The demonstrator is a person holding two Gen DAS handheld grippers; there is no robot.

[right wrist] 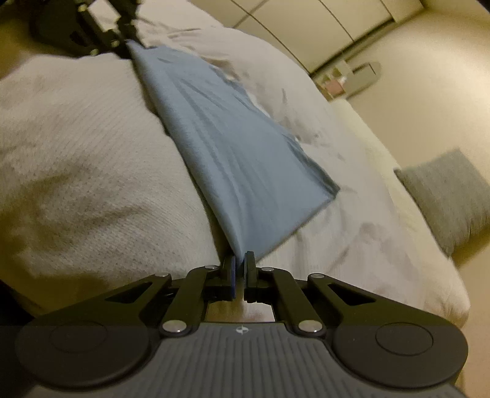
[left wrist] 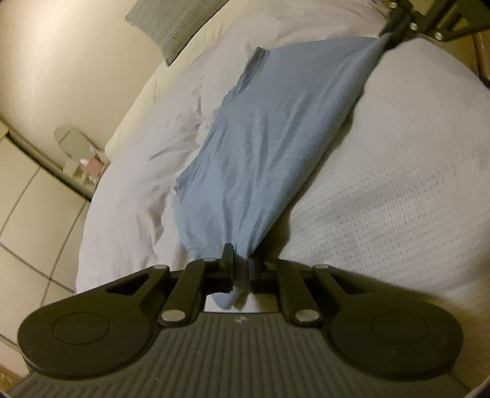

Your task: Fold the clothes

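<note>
A light blue garment (left wrist: 269, 134) is stretched above a white bed (left wrist: 398, 199), held at two ends. My left gripper (left wrist: 242, 260) is shut on one bunched corner, with a bit of cloth poking out behind the fingers. My right gripper (left wrist: 389, 33) shows at the top right of the left wrist view, shut on the opposite corner. In the right wrist view the blue garment (right wrist: 232, 147) runs from my right gripper (right wrist: 240, 260), shut on its near corner, up to my left gripper (right wrist: 128, 39) at the top left. The garment's free edge hangs toward the bed.
A grey pillow (left wrist: 171, 24) lies at the bed's far end, also the grey pillow (right wrist: 453, 196). A textured white blanket (right wrist: 76, 159) covers part of the bed. Tiled floor (left wrist: 30, 208) lies to the left, with small items (left wrist: 88, 165) by the wall.
</note>
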